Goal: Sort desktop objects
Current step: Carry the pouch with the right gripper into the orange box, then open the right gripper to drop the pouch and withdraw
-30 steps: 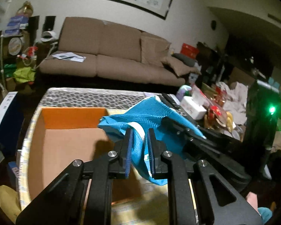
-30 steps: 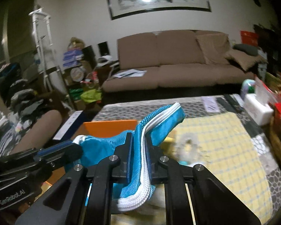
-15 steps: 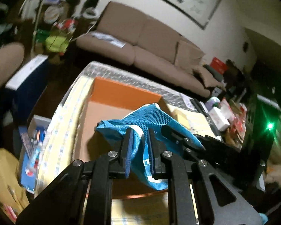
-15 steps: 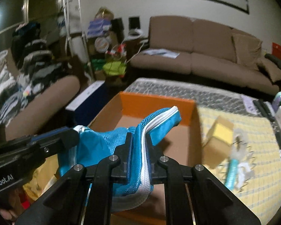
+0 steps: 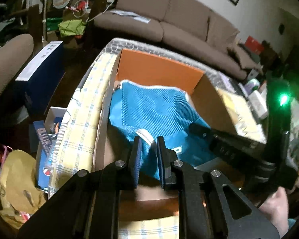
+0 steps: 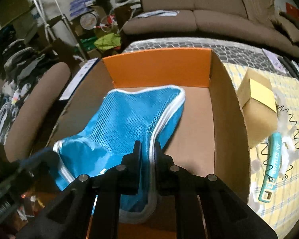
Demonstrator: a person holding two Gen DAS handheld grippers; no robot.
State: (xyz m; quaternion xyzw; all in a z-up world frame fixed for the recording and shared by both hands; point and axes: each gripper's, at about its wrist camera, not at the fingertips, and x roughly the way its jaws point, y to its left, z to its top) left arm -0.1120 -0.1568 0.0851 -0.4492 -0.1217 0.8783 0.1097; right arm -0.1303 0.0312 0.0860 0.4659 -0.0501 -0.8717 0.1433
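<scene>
A blue mesh pouch (image 5: pixel 149 111) with white zipper trim hangs inside an open cardboard box (image 5: pixel 159 69) with an orange far wall. My left gripper (image 5: pixel 148 140) is shut on the pouch's near edge. My right gripper (image 6: pixel 147 145) is shut on the pouch's (image 6: pixel 125 123) zipper edge. Both hold it low over the box (image 6: pixel 227 119) floor. The right gripper's body shows at the right of the left wrist view (image 5: pixel 229 145). The left gripper shows blurred at the lower left of the right wrist view (image 6: pixel 20 171).
A small cardboard carton (image 6: pixel 257 103), a teal tube (image 6: pixel 273 163) and a black wire coil (image 6: pixel 289 123) lie on the yellow checked cloth (image 6: pixel 289 91) right of the box. A brown sofa (image 5: pixel 169 14) stands behind. An armrest (image 6: pixel 33 107) and floor clutter lie to the left.
Both grippers have carried the pouch left and down into the box. The views now tilt downward onto the box floor.
</scene>
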